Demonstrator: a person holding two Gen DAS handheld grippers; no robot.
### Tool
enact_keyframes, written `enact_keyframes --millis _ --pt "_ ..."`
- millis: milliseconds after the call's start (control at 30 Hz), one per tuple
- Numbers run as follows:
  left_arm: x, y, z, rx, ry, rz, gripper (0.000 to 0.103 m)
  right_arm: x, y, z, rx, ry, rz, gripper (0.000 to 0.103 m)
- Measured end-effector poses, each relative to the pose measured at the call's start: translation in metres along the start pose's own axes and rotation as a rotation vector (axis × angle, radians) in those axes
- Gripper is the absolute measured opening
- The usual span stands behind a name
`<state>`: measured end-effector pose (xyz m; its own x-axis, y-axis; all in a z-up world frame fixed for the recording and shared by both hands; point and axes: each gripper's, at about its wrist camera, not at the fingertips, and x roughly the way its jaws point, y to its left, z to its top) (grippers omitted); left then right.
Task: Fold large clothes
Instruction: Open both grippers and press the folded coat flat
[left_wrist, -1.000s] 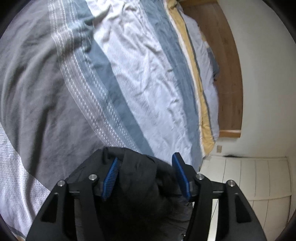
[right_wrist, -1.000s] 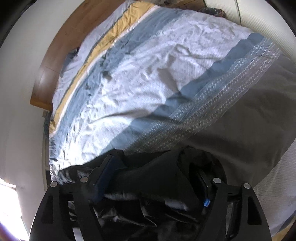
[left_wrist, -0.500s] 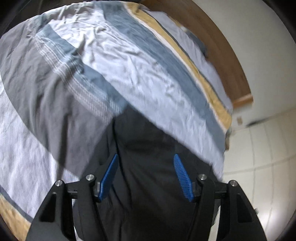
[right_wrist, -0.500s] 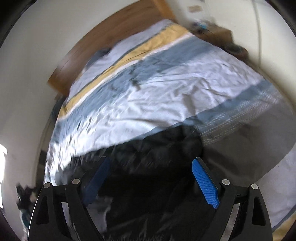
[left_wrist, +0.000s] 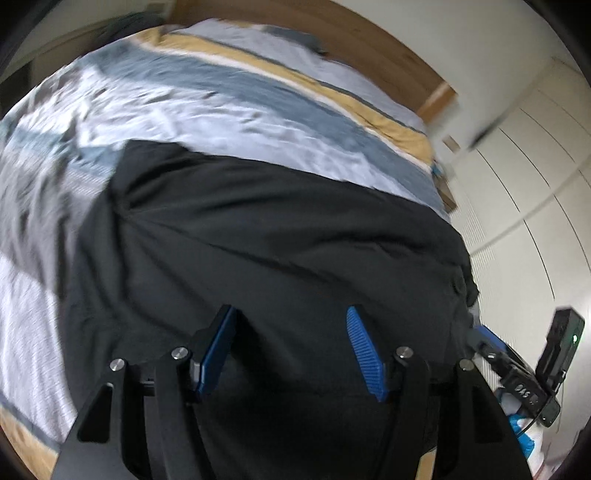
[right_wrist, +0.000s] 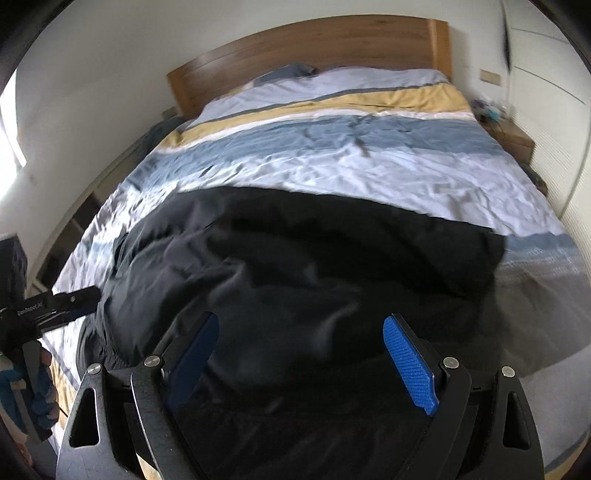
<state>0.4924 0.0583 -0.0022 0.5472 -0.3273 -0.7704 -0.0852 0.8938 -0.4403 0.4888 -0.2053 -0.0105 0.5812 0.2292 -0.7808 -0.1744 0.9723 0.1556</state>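
The black garment lay spread across the striped duvet, both the left gripper and right gripper spread, pinching nothing.

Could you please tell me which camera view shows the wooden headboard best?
The right wrist view: the brown wooden headboard spans the whole far end of the striped bed. The left wrist view catches only a blurred, curved strip of it.

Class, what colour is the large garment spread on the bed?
Black, plain; the garment shows best in the right wrist view.
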Motion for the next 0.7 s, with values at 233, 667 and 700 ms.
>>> enact_keyframes --millis 233,667,700 --pt "0.06 -0.045 0.019 0.099 0.026 0.03 0.061 0.053 0.01 0.012 -0.03 0.029 -0.023 0.091" --pt "0.172 -0.051 0.109 0.111 0.11 0.161 0.062 0.146 -0.012 0.072 -0.004 0.127 -0.076 0.094" --pt "0.178 -0.051 0.112 0.114 0.116 0.169 0.063 0.151 -0.015 0.074 0.0 0.134 -0.079 0.095"
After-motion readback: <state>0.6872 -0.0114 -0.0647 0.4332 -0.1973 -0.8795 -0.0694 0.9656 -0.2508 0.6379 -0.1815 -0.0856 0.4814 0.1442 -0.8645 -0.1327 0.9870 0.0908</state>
